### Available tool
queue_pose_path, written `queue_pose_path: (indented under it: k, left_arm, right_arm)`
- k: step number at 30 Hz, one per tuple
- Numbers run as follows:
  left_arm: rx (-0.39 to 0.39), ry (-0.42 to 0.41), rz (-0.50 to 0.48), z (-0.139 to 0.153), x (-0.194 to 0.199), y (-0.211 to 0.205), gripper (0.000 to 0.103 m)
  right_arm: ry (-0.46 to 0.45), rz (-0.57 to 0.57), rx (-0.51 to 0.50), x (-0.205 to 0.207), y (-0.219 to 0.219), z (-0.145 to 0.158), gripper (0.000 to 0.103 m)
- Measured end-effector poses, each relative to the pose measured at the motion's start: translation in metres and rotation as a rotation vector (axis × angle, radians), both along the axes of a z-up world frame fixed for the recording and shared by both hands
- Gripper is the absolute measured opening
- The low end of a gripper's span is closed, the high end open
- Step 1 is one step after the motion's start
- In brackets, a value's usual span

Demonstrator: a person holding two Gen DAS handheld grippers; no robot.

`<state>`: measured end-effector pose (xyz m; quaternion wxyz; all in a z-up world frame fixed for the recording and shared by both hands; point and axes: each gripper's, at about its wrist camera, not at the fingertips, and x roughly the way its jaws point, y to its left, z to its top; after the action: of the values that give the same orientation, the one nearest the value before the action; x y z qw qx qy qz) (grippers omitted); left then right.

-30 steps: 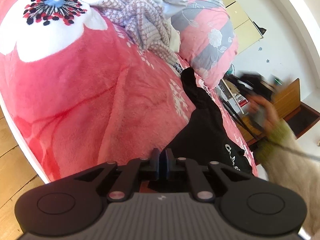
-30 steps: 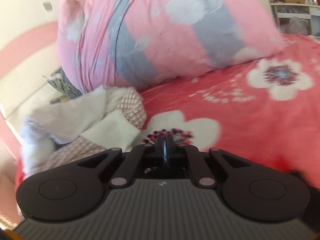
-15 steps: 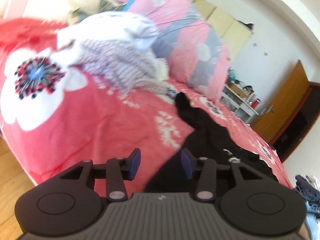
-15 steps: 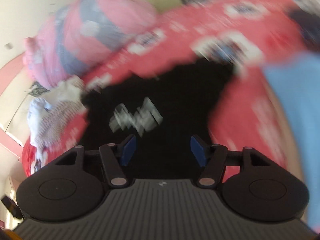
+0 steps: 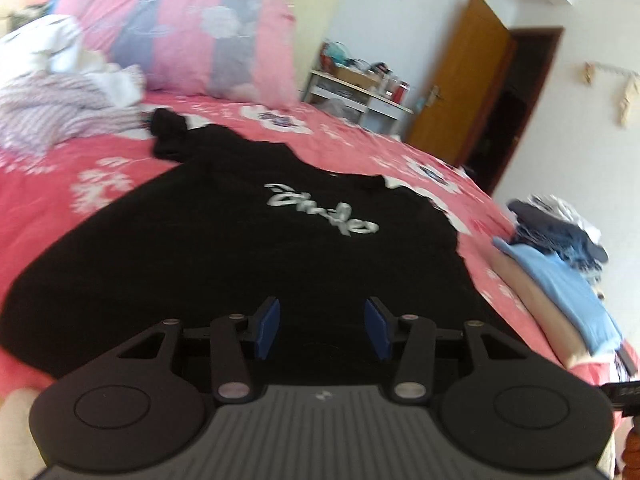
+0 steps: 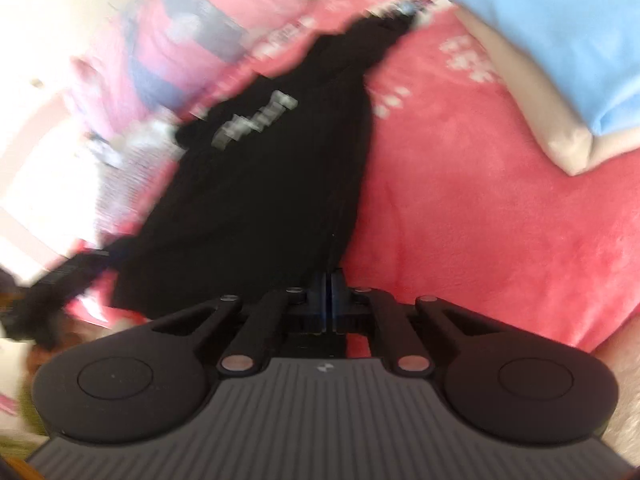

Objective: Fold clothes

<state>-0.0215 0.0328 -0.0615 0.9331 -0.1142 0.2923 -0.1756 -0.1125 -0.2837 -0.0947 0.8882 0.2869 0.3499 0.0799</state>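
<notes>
Script in silver on the black shirt point(image 5: 224, 248) blurs unreadable; left tool point(image 5: 322, 328) spread, right tool point(image 6: 329, 294) pinching its hem.

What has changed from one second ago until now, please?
The left gripper, shut before, now stands open over the black shirt. The right gripper swung from the pillow side, opened midway, then shut at the shirt's edge; whether it pinches cloth is unclear. The shirt stays on the red blanket.

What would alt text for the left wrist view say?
A black T-shirt with silver script lettering lies spread on a red floral fleece blanket, with the open left gripper above its near hem. A pink-and-grey pillow sits behind.
</notes>
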Motion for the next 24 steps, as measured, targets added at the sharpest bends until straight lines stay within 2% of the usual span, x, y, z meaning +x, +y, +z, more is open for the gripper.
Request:
queue_pose_path:
  k: [2,4,6,7,9,10,11,12,13,16,20,24]
  left_arm:
    - [0.02,-0.003,-0.039,0.0,0.002,-0.015,0.048]
    - [0.05,0.002,-0.066,-0.001,0.01,-0.03,0.048]
    - [0.085,0.005,-0.094,-0.003,0.017,-0.045,0.048]
    - [0.104,0.004,-0.104,-0.005,0.022,-0.052,0.048]
    - [0.143,-0.003,-0.11,-0.01,0.032,-0.061,0.049]
    - [0.154,0.002,-0.105,-0.013,0.038,-0.064,0.049]
    - [0.161,0.01,-0.097,-0.016,0.043,-0.067,0.049]
    - [0.162,0.023,-0.088,-0.02,0.049,-0.068,0.049]
    - [0.164,0.035,-0.078,-0.024,0.054,-0.069,0.048]
    - [0.154,0.06,-0.047,-0.031,0.068,-0.067,0.049]
    - [0.136,0.056,-0.029,-0.031,0.088,-0.065,0.048]
    - [0.151,0.021,-0.039,-0.03,0.104,-0.067,0.049]
  right_arm:
    - [-0.024,0.007,-0.013,-0.01,-0.002,0.001,0.001]
    - [0.036,-0.012,-0.037,-0.01,-0.006,-0.012,0.002]
    - [0.072,-0.02,-0.013,-0.006,-0.014,-0.019,0.003]
    - [0.062,-0.025,0.009,-0.006,-0.019,-0.017,0.005]
    - [-0.016,-0.044,0.041,0.002,-0.028,0.002,0.006]
    - [-0.064,-0.052,0.056,0.009,-0.033,0.012,0.01]
    - [-0.107,-0.067,0.078,0.019,-0.039,0.02,0.03]
    - [-0.141,-0.089,0.106,0.033,-0.046,0.026,0.043]
    - [-0.169,-0.115,0.13,0.05,-0.053,0.03,0.062]
    - [-0.159,-0.194,0.164,0.121,-0.072,0.028,0.063]
    - [-0.061,-0.332,0.206,0.225,-0.098,0.007,0.063]
    - [0.015,-0.456,0.199,0.292,-0.128,-0.021,0.061]
